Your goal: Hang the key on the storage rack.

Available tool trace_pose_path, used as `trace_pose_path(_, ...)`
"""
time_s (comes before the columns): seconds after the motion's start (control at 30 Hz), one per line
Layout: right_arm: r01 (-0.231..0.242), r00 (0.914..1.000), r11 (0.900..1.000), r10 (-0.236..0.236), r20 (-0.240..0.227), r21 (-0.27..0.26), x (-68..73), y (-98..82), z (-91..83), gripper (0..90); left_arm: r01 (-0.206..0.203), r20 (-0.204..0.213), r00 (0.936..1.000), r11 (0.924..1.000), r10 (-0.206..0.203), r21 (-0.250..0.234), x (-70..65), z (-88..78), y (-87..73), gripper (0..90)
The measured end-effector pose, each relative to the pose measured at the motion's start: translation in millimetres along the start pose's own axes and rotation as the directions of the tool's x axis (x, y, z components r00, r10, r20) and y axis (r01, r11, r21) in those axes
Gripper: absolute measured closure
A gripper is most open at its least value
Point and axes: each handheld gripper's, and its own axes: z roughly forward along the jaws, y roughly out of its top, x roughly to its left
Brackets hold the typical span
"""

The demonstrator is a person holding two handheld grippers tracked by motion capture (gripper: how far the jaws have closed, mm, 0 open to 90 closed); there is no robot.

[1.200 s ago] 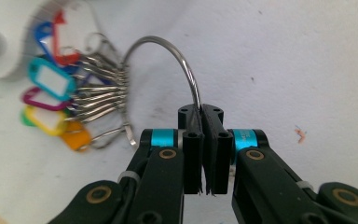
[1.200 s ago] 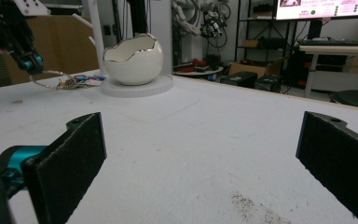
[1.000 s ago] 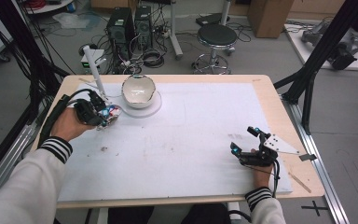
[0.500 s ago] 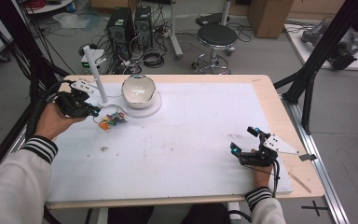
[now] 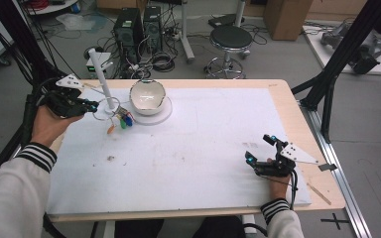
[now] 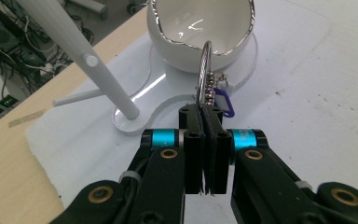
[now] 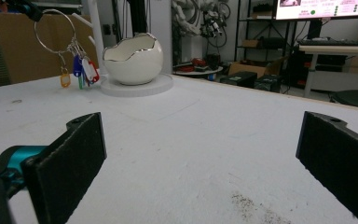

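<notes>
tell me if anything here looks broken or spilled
Nothing is spilled. The bowl has a jagged rim like a cracked eggshell, but its silver edging suggests that is its design, not damage. A few small dark specks mark the mat. The key ring hangs pinched in the left gripper.
</notes>
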Motion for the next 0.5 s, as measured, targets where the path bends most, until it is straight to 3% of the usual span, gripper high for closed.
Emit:
trace_pose_path(0.27,0.003,1.0000,1.000,-0.003,0.005,0.003,0.2,0.1,0.2,1.0,0.017,-0.054,0.9983,0.9988,-0.019,-0.046,6.4,-5.5,-1.6,87.4)
trace_pose_path(0.5,-0.010,1.0000,1.000,0.010,0.002,0.017,1.0,0.3,0.3,1.0,0.039,-0.037,0.9984,0.9951,-0.042,-0.091,15.0,-7.8,-4.8,87.4)
